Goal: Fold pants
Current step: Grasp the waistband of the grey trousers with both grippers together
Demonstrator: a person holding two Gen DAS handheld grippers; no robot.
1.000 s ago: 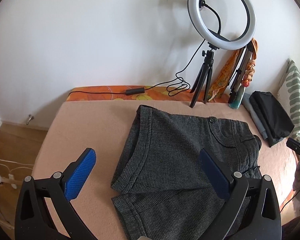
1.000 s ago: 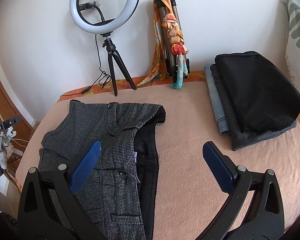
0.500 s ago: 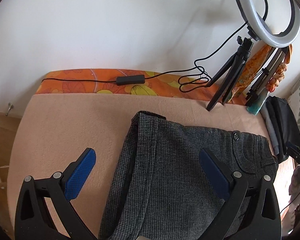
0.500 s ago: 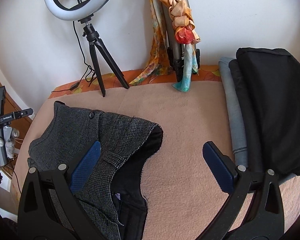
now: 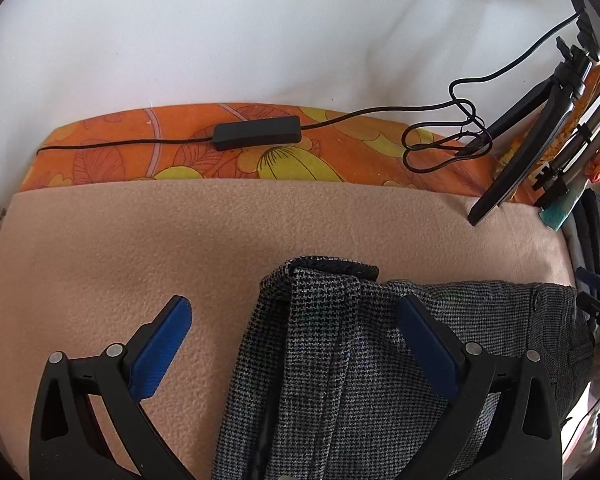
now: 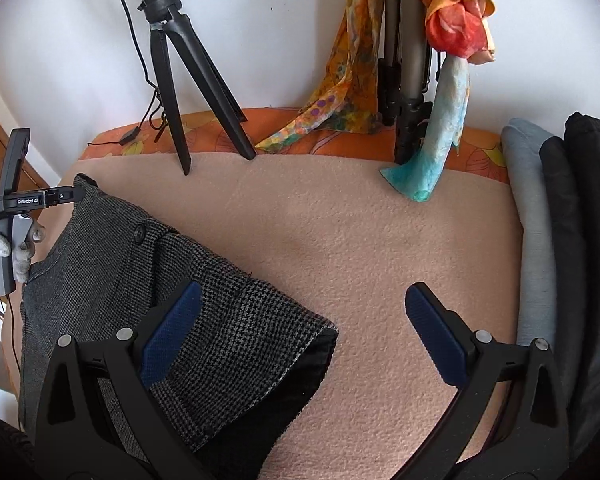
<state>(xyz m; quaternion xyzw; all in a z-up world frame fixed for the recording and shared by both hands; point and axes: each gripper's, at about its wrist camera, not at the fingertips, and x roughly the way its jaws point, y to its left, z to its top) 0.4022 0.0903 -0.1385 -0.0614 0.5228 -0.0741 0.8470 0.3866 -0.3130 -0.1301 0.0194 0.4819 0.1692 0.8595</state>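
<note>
Grey houndstooth pants (image 5: 332,360) lie folded lengthwise on a peach blanket (image 5: 140,240). My left gripper (image 5: 296,344) is open, low over the far hem corner of the leg, which sits between its blue pads. In the right wrist view the waistband end of the pants (image 6: 236,328) shows its black lining. My right gripper (image 6: 300,332) is open, its left pad over the waistband and its right pad over bare blanket. The left hand-held gripper body (image 6: 16,200) shows at the left edge.
A ring-light tripod (image 6: 180,80) and its cable with a black inline box (image 5: 256,132) stand at the back on an orange floral sheet. A second tripod with colourful scarves (image 6: 440,60) is beside it. Folded blue and black garments (image 6: 560,240) are stacked at the right.
Both grippers have moved forward and down toward the far edge of the pants; the pants now fill the lower view. Both stay open.
</note>
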